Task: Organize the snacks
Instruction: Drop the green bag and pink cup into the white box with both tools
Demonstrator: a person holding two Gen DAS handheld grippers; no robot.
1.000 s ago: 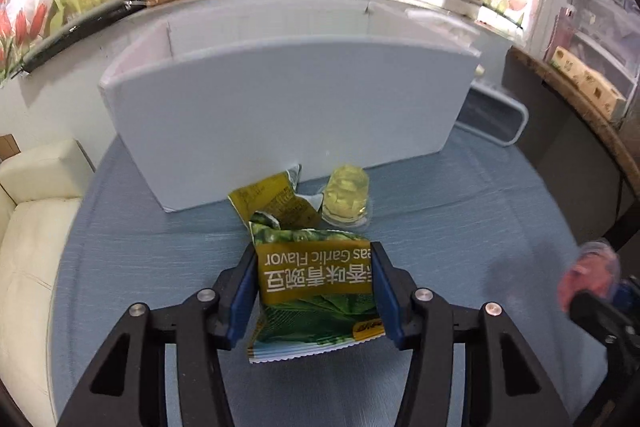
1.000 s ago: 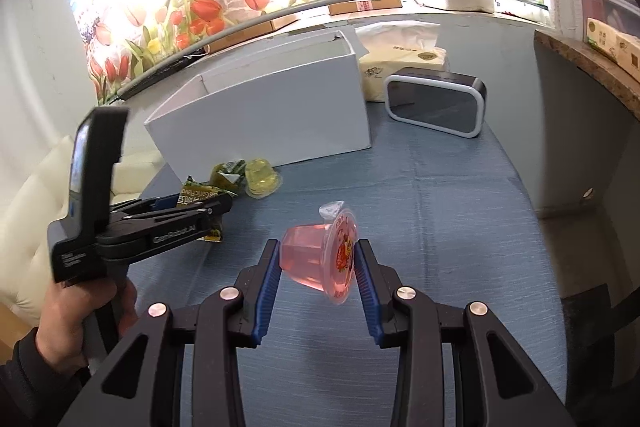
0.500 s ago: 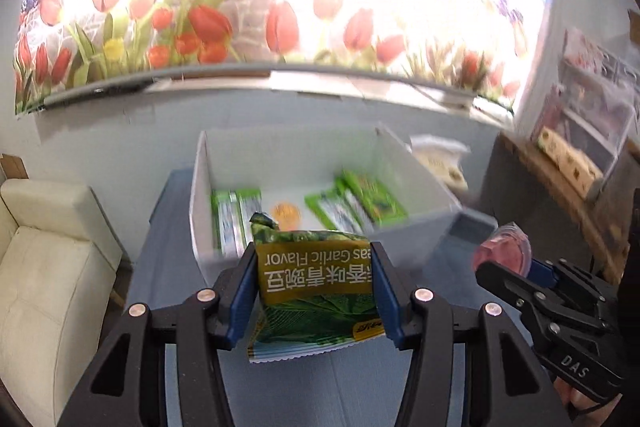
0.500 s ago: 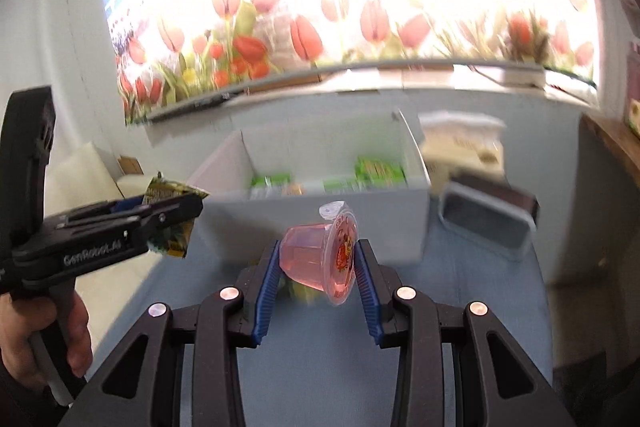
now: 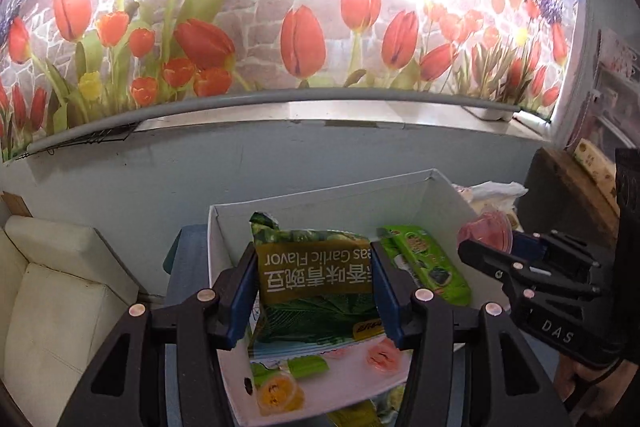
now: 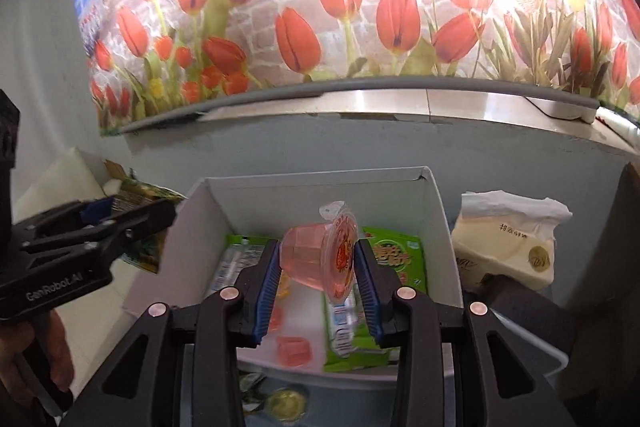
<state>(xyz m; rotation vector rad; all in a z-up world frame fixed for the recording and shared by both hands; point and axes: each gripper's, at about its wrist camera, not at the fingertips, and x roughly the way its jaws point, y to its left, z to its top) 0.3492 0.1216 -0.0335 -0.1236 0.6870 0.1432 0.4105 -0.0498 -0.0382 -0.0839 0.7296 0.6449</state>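
Note:
My left gripper (image 5: 314, 279) is shut on a green garlic-flavor pea packet (image 5: 316, 291) and holds it above the open white box (image 5: 320, 197). My right gripper (image 6: 316, 267) is shut on a pink jelly cup (image 6: 320, 259), tilted on its side, over the same box (image 6: 312, 175). Inside the box lie green snack packets (image 5: 424, 267), pink jelly cups (image 6: 294, 349) and a yellow jelly cup (image 5: 278, 393). The right gripper shows at the right of the left wrist view (image 5: 486, 251). The left gripper shows at the left of the right wrist view (image 6: 136, 215).
A yellow jelly cup (image 6: 286, 403) and a crumpled packet (image 6: 250, 383) lie on the blue table in front of the box. A tissue pack (image 6: 508, 239) and a dark clock (image 6: 516, 303) stand right of the box. A cream sofa (image 5: 52, 287) is at the left.
Both grippers have risen and moved forward from low over the table to above the box, each still holding its snack. The box's inside has come into view.

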